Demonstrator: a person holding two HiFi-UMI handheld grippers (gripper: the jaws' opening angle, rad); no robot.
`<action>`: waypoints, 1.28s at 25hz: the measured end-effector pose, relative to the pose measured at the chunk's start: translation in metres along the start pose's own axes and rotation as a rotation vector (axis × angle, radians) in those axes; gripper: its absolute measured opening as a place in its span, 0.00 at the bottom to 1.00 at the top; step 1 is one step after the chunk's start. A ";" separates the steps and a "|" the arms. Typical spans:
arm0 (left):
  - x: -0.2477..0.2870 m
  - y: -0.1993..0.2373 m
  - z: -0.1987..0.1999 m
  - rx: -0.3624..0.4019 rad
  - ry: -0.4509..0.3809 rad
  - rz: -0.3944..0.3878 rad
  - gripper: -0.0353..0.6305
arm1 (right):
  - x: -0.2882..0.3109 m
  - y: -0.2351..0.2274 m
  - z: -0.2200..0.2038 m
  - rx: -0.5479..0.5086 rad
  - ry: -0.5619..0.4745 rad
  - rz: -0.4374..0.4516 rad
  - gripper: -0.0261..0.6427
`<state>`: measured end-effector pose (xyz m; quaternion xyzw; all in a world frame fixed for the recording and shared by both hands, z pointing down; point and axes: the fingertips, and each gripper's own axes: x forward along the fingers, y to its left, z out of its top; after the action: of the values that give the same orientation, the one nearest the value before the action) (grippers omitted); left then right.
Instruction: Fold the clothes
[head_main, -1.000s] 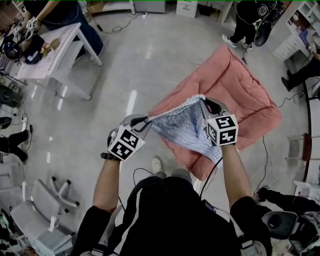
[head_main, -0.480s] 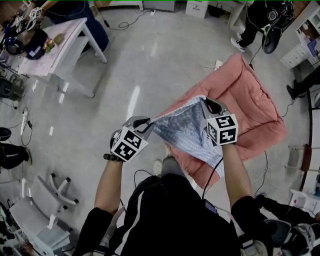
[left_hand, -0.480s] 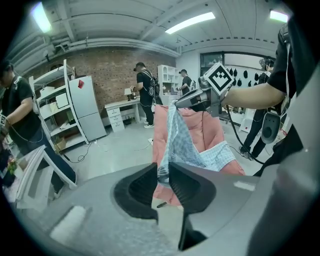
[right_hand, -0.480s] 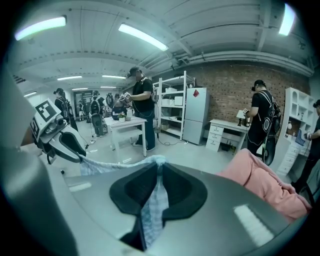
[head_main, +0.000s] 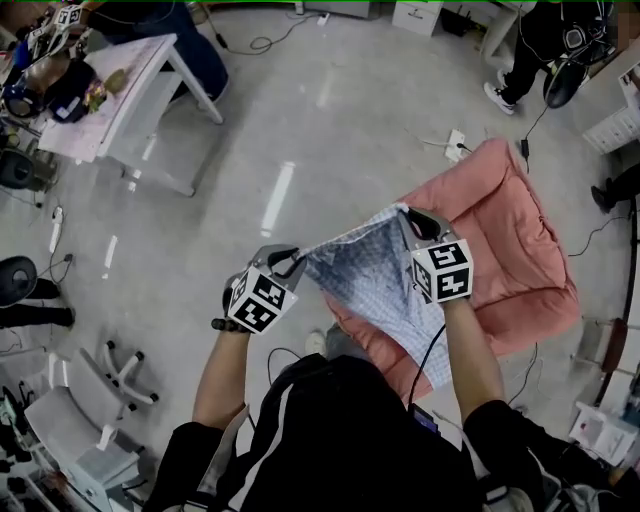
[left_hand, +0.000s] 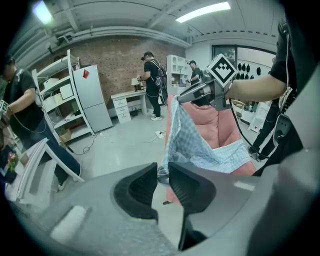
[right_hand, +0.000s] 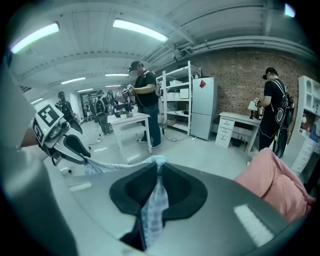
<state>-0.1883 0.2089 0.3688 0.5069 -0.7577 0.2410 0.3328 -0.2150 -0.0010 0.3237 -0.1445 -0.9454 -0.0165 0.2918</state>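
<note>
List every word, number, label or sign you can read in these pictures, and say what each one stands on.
No words or numbers can be read anywhere.
On the left marker cube: a black-and-white square pattern only, no letters.
On the right marker cube: a pattern only, too.
On the red sticker on the white fridge: too small to read.
On the checked cloth: plain checks, no print.
</note>
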 end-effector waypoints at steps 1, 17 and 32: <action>0.002 0.003 -0.002 -0.013 0.008 0.000 0.17 | 0.006 -0.001 0.000 0.003 0.002 0.014 0.10; 0.046 0.084 -0.030 -0.099 0.095 0.056 0.17 | 0.116 -0.005 0.019 -0.108 0.042 0.155 0.10; 0.082 0.147 -0.079 -0.141 0.174 -0.047 0.18 | 0.204 0.011 0.007 -0.124 0.162 0.163 0.10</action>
<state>-0.3257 0.2687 0.4788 0.4769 -0.7292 0.2221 0.4376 -0.3766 0.0639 0.4313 -0.2369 -0.9010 -0.0627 0.3579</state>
